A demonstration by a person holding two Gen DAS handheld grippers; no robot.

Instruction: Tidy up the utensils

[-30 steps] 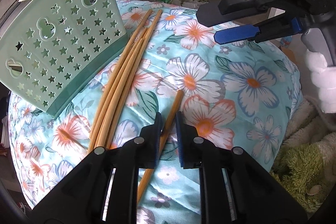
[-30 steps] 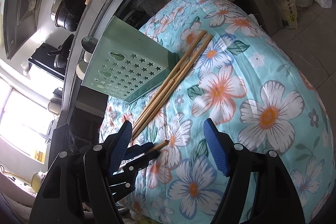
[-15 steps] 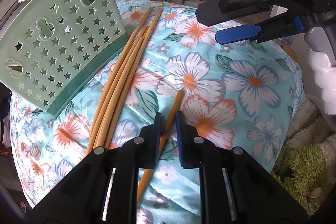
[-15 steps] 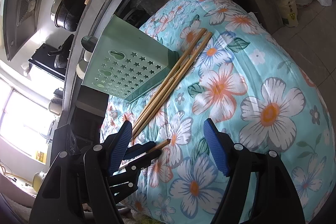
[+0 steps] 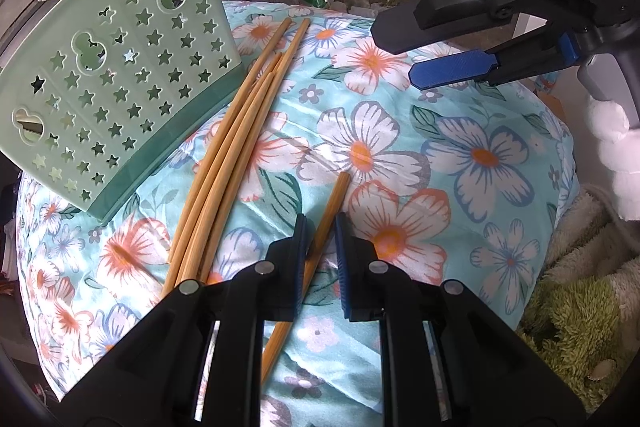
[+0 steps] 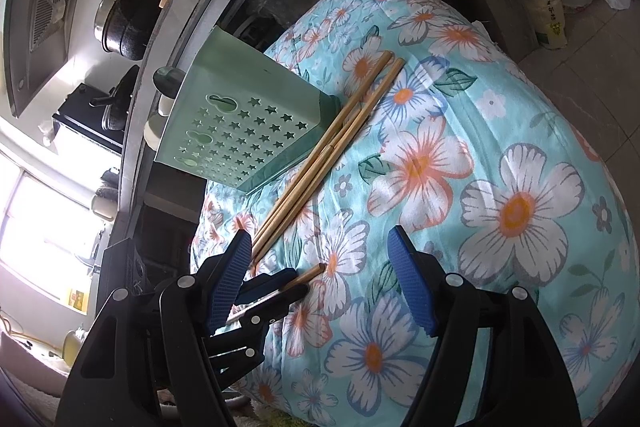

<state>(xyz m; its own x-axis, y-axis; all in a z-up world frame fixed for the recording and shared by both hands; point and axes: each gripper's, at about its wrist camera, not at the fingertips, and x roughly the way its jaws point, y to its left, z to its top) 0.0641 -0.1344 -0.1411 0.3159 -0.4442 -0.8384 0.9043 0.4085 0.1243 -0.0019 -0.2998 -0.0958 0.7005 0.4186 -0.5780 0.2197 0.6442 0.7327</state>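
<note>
Left wrist: left tongs (image 5: 320,241) nipping single chopstick (image 5: 335,201); right tongs (image 6: 320,277) agape, empty; green holder (image 5: 116,95) contents hidden.

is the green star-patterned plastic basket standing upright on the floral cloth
No, the green star-patterned plastic basket lies tipped on its side on the floral cloth, beside the loose wooden chopsticks.

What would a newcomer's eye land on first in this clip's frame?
Probably the loud floral cloth that covers the whole surface, turquoise with big white and orange flowers. Next comes the pale green basket with star-shaped holes, lying tipped at the upper left, with a bundle of chopsticks beside it. In front, the left gripper is shut on a single chopstick.
</note>
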